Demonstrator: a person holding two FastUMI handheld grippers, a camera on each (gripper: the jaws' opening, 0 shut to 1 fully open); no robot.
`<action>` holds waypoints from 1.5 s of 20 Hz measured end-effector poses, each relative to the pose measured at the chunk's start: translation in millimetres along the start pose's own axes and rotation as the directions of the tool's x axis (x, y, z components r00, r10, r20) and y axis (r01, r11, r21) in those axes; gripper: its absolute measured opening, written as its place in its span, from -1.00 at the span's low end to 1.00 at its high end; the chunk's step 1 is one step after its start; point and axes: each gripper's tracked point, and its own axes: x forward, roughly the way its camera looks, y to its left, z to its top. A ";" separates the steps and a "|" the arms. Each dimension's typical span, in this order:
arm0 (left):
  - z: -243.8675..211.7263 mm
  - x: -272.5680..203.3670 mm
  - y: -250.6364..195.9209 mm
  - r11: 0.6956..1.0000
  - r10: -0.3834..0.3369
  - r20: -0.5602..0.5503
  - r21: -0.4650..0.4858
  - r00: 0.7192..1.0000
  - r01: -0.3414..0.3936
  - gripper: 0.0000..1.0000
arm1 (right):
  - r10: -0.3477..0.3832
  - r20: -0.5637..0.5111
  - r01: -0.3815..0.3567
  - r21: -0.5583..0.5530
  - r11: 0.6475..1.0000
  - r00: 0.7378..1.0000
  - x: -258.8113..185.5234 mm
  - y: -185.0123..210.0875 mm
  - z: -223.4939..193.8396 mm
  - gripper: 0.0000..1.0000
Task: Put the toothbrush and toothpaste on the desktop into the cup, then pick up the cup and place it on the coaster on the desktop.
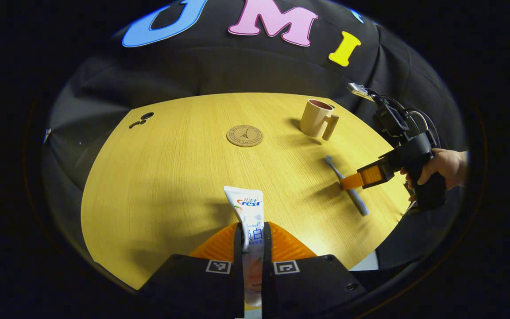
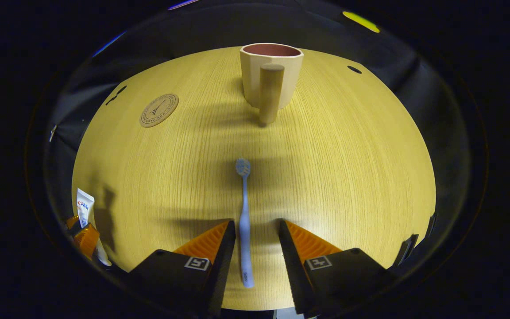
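A white toothpaste tube (image 1: 249, 208) sticks out forward between my left gripper's (image 1: 253, 232) two fingers, which are shut on its lower part. A pale blue toothbrush (image 2: 244, 212) lies flat on the wooden desktop (image 2: 348, 168), head pointing away, its handle in the gap of my open right gripper (image 2: 256, 223) without touching either finger. The beige cup (image 2: 271, 75) stands upright beyond it, handle facing me. The round cork coaster (image 2: 159, 110) lies at the far left. In the left gripper view the right gripper (image 1: 356, 179), held by a hand (image 1: 441, 166), hovers over the toothbrush (image 1: 347, 188), with the cup (image 1: 317, 117) and coaster (image 1: 245, 135) behind.
Dark cable holes (image 1: 142, 119) sit near the desktop's far left corner, and another hole (image 2: 354, 69) at the far right. Black cloth walls surround the table. The left gripper (image 2: 82, 235) with the toothpaste (image 2: 85, 204) is at the desk's left edge in the right gripper view.
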 end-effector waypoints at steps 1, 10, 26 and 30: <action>0.2 0.3 -0.2 1.000 -0.008 0.002 0.003 1.000 0.008 -0.59 | 0.001 -0.006 -0.001 -0.004 1.000 1.000 -0.6 2.6 -0.6 0.12; -4.4 -3.1 8.2 1.000 -0.019 0.002 0.023 1.000 0.019 -0.59 | 0.030 0.004 -0.030 -0.066 0.997 1.000 -4.4 13.3 -1.6 -0.80; 54.1 2.0 -18.2 0.998 0.013 0.063 -0.060 0.998 -0.009 -0.59 | 0.160 0.071 -0.156 -0.062 0.986 0.985 -35.7 -17.8 4.4 -0.90; 92.0 11.2 -42.1 0.999 -0.007 0.106 -0.043 0.994 0.012 -0.59 | 0.198 0.124 -0.186 -0.101 0.977 0.972 -56.6 -36.6 24.2 -0.89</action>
